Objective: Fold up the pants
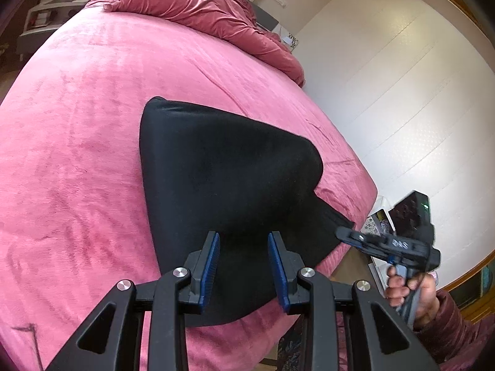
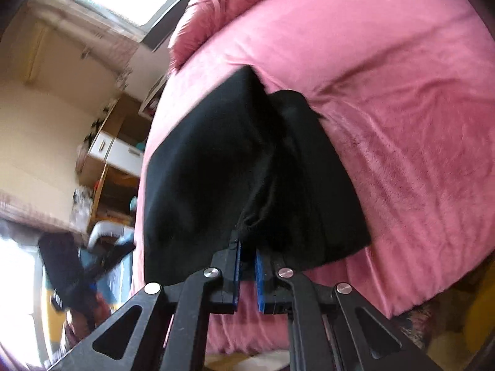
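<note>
Currently, right gripper (image 2: 246, 256) pinches the near edge of black pants (image 1: 222, 167); left gripper (image 1: 243, 241), jaws apart, hovers above.

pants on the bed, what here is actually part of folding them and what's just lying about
Part of the job:
- black pants, lying on the pink bed cover
- left gripper, jaws open over the pants
- right gripper, jaws nearly closed at the pants' edge

Just lying about:
- crumpled red duvet at the far end
- wooden shelf unit beside the bed
</note>
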A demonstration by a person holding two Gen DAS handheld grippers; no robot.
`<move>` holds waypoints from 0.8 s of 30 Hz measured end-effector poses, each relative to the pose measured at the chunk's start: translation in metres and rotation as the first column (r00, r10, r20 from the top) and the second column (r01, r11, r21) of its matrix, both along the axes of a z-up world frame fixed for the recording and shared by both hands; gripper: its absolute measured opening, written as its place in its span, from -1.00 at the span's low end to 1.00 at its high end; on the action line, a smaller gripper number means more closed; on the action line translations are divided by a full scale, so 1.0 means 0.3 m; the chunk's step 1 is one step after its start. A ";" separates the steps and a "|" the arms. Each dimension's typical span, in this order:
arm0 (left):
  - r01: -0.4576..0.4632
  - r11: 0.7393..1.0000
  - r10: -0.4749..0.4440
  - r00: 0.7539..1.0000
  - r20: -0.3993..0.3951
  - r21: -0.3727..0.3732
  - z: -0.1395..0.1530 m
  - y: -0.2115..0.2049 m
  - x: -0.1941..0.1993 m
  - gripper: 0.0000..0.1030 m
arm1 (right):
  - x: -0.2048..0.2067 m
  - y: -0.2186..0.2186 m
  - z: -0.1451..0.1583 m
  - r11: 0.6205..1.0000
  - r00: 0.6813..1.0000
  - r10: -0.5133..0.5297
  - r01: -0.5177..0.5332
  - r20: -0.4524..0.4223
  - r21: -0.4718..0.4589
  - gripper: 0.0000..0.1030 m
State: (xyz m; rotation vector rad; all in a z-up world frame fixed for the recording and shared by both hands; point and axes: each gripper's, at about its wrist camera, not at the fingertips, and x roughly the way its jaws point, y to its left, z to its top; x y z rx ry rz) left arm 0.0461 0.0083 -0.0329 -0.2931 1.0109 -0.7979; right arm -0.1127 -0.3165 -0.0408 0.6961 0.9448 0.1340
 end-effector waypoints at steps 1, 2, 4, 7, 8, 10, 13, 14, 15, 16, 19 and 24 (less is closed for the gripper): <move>0.000 1.000 0.000 1.000 0.002 0.000 0.001 0.000 0.000 -0.37 | -0.015 0.004 0.005 1.000 1.000 0.012 -0.012 -0.005 -0.008 -0.85; 0.003 1.000 -0.003 1.000 0.003 0.001 0.000 -0.001 0.001 -0.37 | -0.024 0.006 0.006 1.000 1.000 0.015 -0.015 -0.011 -0.014 -0.85; 0.008 1.000 -0.008 1.000 -0.003 0.008 -0.006 -0.009 0.007 -0.37 | -0.038 -0.002 -0.025 0.999 0.998 0.008 -0.010 -0.056 -0.041 -0.85; 0.028 0.999 -0.028 0.999 -0.019 0.041 -0.027 -0.048 0.017 -0.37 | -0.018 -0.012 -0.076 0.999 0.995 -0.013 0.009 -0.095 -0.048 -0.85; 0.032 0.997 -0.031 0.999 -0.021 0.063 -0.031 -0.064 0.018 -0.37 | -0.004 -0.006 -0.081 0.999 0.995 -0.009 0.004 -0.103 -0.048 -0.84; 0.044 0.995 -0.043 0.999 -0.014 0.085 -0.039 -0.081 0.017 -0.37 | 0.006 -0.002 -0.081 0.998 0.994 0.007 -0.014 -0.113 -0.060 -0.84; 0.047 0.996 -0.046 0.999 -0.013 0.081 -0.040 -0.089 0.021 -0.37 | -0.002 -0.005 -0.028 0.994 0.994 0.043 -0.052 -0.099 -0.094 -0.65; 0.047 0.996 -0.046 0.999 -0.014 0.077 -0.039 -0.090 0.022 -0.37 | -0.006 0.000 -0.012 0.992 0.995 0.044 -0.054 -0.095 -0.112 -0.53; 0.046 0.996 -0.045 0.999 -0.014 0.076 -0.041 -0.091 0.023 -0.37 | -0.006 -0.009 0.014 0.989 0.996 0.040 -0.050 -0.078 -0.137 -0.43; 0.044 0.996 -0.043 0.999 -0.012 0.077 -0.042 -0.092 0.023 -0.37 | 0.000 -0.020 0.042 0.988 0.998 0.032 -0.039 -0.052 -0.152 -0.36; 0.037 0.996 -0.037 0.999 0.004 0.080 -0.038 -0.088 0.013 -0.37 | 0.057 -0.049 0.083 0.985 1.000 0.005 -0.004 0.008 -0.175 -0.01; 0.041 0.993 -0.046 0.998 0.037 0.110 -0.030 -0.111 -0.005 -0.37 | 0.232 -0.081 0.060 0.988 0.999 -0.012 0.019 0.045 -0.150 0.14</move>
